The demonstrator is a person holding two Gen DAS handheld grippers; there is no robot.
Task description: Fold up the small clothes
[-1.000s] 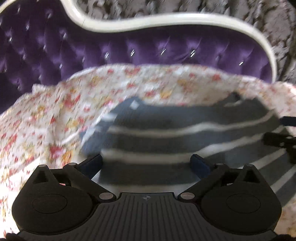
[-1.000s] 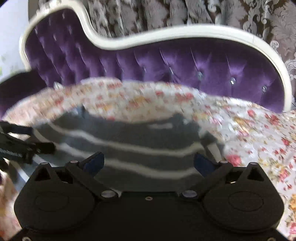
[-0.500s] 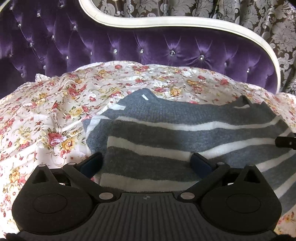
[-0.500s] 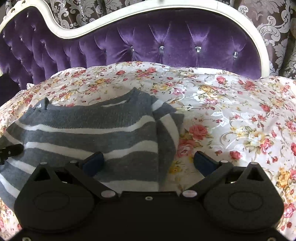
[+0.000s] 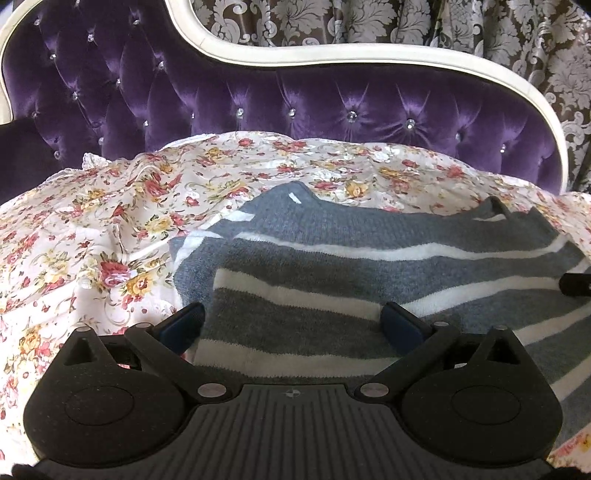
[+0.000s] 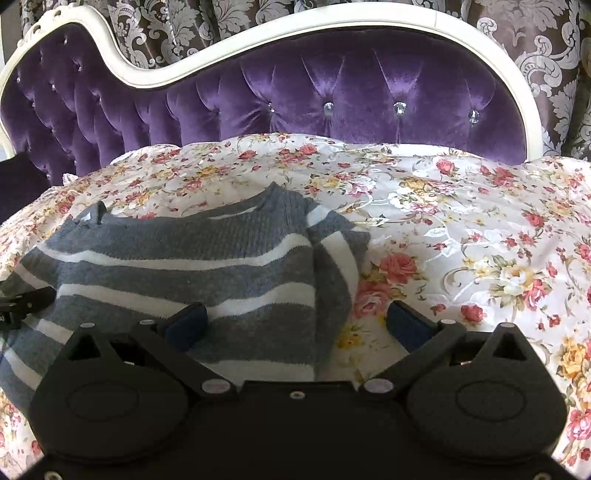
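A small grey sweater with white stripes lies flat on a floral sheet, neckline toward the sofa back. Its sleeves are folded in along the sides. My left gripper is open and empty over the sweater's lower left part. In the right wrist view the sweater fills the left half. My right gripper is open and empty over the sweater's lower right edge, one finger over the knit, the other over the sheet. Each gripper's tip shows at the edge of the other's view.
A purple tufted sofa back with a white curved frame rises behind the sheet. Patterned damask curtains hang behind it. Bare floral sheet lies to the left of the sweater and widely to its right.
Both views have gone from blurred to sharp. The grippers have spread apart sideways to the sweater's left and right sides and pulled back a little. Both stay open.
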